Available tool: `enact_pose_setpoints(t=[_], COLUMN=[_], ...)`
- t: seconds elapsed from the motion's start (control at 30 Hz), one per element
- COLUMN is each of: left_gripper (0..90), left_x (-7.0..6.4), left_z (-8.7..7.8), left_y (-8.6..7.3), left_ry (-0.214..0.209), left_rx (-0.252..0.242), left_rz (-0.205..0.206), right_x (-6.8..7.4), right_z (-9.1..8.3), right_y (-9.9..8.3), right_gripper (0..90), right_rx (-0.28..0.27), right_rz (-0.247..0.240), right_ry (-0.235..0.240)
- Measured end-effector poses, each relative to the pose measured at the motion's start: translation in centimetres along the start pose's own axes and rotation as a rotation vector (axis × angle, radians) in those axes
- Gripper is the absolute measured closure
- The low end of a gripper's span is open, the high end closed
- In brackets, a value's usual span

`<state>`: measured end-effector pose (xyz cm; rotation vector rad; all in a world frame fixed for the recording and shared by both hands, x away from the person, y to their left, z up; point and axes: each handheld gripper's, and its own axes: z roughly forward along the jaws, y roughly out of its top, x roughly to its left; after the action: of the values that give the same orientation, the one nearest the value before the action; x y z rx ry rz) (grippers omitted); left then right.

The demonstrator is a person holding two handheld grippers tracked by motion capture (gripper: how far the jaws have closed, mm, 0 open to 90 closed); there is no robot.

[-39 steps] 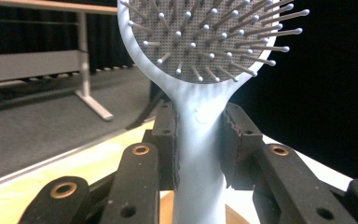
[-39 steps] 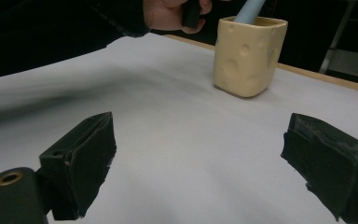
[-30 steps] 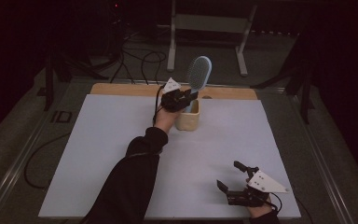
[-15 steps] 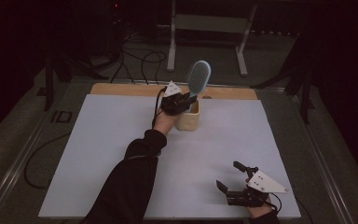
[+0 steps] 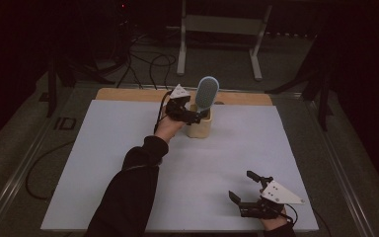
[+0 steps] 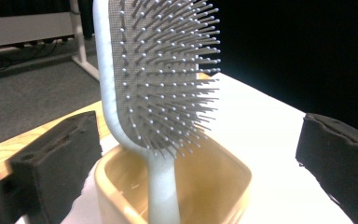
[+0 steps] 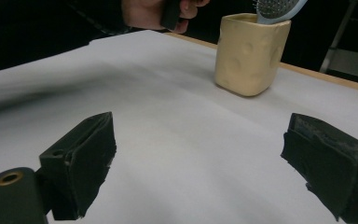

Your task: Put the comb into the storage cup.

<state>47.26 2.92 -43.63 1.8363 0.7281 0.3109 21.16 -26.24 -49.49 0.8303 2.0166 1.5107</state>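
Observation:
A pale blue hairbrush (image 5: 207,94) stands handle-down in a cream square cup (image 5: 199,126) near the table's far edge. In the left gripper view the hairbrush (image 6: 161,79) rises from the cup (image 6: 214,186), bristles facing me, with my jaws wide apart on either side of it and not touching it. My left gripper (image 5: 202,117) is open at the cup's rim. My right gripper (image 5: 243,185) rests open near the table's front right, nothing between its jaws. In the right gripper view the cup (image 7: 249,53) stands far ahead with the brush head (image 7: 277,9) above it.
A white sheet (image 5: 103,158) covers the table, with a wooden strip (image 5: 128,94) along its far edge. Beyond the table stand a metal frame (image 5: 222,29) and loose cables (image 5: 143,59) on the dark floor.
My left gripper has moved right, up to the cup, and the brush now stands free between its open jaws. The right gripper has stayed put.

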Motion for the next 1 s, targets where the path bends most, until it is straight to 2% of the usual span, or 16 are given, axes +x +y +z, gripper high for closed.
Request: enact_pose_setpoints(t=[0.07, 0.23, 0.4, 0.67, 0.77, 1.0], left_gripper=[0.0, 0.0, 0.0, 0.0, 0.0, 0.0], left_x=[-0.1, 0.0, -0.2, 0.0, -0.2, -0.2], left_z=[-0.3, -0.7, -1.8, -3.1, -3.7, -4.9], left_y=[0.0, -0.1, 0.0, 0.4, 0.7, 0.9], left_ry=[-0.006, -0.004, -0.013, -0.024, -0.022, -0.060], left_rx=[0.022, 0.036, 0.058, 0.063, 0.064, 0.058], left_rz=[-0.007, -0.005, 0.021, 0.029, 0.056, 0.052], right_x=[0.0, 0.1, 0.0, -0.1, -0.1, -0.1], right_z=[0.0, 0.1, 0.3, 0.2, 0.1, 0.0], right_y=[0.0, 0.0, -0.1, -0.2, -0.2, -0.1], right_gripper=[8.8, 8.8, 8.8, 8.8, 8.8, 8.8], right_rx=[-0.001, 0.000, 0.007, 0.005, 0.003, 0.007], right_rz=[0.001, -0.001, 0.005, 0.008, 0.004, -0.001], right_ry=[0.001, 0.004, 0.007, 0.003, 0.001, -0.006])
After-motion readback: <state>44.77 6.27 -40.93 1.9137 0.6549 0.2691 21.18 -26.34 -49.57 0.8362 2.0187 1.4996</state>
